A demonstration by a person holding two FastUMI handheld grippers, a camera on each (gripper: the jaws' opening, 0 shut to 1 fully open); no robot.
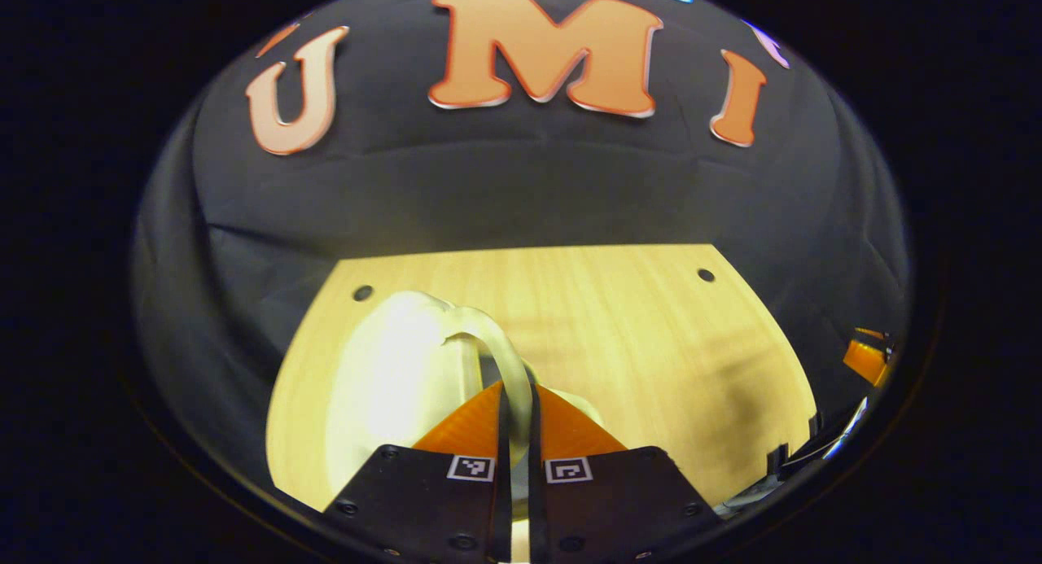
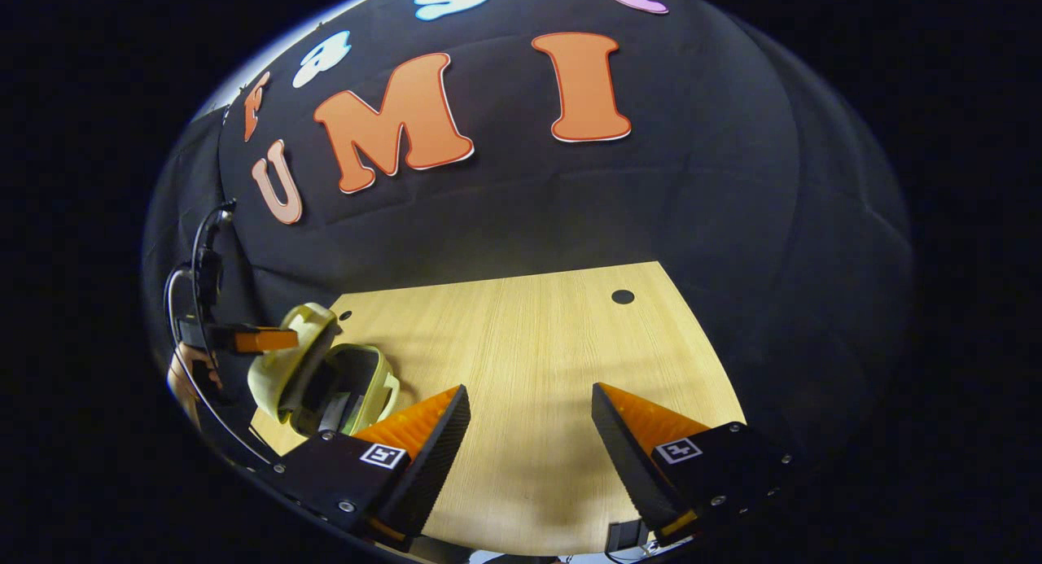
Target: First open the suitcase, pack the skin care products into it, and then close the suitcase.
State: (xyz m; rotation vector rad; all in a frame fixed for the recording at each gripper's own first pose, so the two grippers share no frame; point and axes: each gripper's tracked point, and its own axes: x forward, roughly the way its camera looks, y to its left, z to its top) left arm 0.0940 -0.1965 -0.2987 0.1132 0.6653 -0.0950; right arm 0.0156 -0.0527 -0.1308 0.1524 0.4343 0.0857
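Note:
A small pale suitcase [image 2: 358, 377] lies at the left of the wooden table [image 2: 529, 336], its lid [image 2: 285, 365] raised partway. Dark and pale items [image 2: 338, 409] show inside the gap; I cannot tell what they are. In the left gripper view the lid [image 1: 391, 377] rises just ahead, and its curved rim [image 1: 505, 360] runs down between my fingers. My left gripper [image 1: 514, 401] is shut on that rim; it also shows farther off as the left gripper [image 2: 260, 338] at the lid. My right gripper [image 2: 529, 401] hangs open over bare table, right of the suitcase.
The table [image 1: 635, 336] has small round holes [image 2: 623, 296] near its far corners. Black cloth closes the booth behind and beside it. A cable [image 2: 199, 263] hangs at the left by the hand on the left gripper. Dark gear [image 1: 794, 458] sits at the table's right edge.

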